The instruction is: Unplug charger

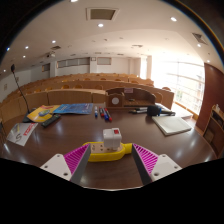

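Note:
A yellow power strip lies on the dark wooden table, just ahead of and partly between my fingertips. A white charger with a small red mark stands plugged into its top. My gripper is open, its magenta pads spread wide on either side of the strip, with gaps on both sides. Nothing is held.
Blue and yellow papers lie at the far left, a white sheet nearer. A white pad lies at the right, pens at the middle. A wooden box and dark device stand at the far edge. Rows of seats lie beyond.

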{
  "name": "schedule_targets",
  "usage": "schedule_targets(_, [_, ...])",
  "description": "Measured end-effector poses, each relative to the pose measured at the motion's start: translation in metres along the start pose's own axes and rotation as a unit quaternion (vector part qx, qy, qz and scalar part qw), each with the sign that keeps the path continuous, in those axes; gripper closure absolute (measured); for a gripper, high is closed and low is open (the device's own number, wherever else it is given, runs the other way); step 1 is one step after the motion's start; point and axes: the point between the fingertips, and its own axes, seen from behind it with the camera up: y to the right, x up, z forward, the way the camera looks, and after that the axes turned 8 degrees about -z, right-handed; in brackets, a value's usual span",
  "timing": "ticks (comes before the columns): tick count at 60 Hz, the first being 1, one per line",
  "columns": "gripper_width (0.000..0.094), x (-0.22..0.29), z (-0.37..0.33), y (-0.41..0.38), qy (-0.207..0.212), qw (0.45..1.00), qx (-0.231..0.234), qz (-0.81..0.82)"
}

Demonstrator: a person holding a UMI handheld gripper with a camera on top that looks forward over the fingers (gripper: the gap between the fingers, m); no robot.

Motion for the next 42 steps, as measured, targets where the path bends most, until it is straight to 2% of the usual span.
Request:
schedule_targets(12, [0.0095,0.007,0.063,-0.006,0.008,1.000,0.020,0.000])
schedule_targets(14, [0.0140,0.006,0.071,-0.008,0.007,1.000,0.029,0.004])
schedule_targets(20, [0.0406,0.002,0.086,-0.004,-0.001,0.999,0.031,0.015])
schedule_targets(25, [0.0534,0.006,0.090,-0.012,0.006,0.999,0.050,0.017])
schedule_targets(31, [0.0562,0.005,0.091,-0.011,0.005,0.999,0.043,-0.005])
schedule_targets(42, [0.0679,0.006,0.092,-0.011,0.008,0.999,0.042,0.006])
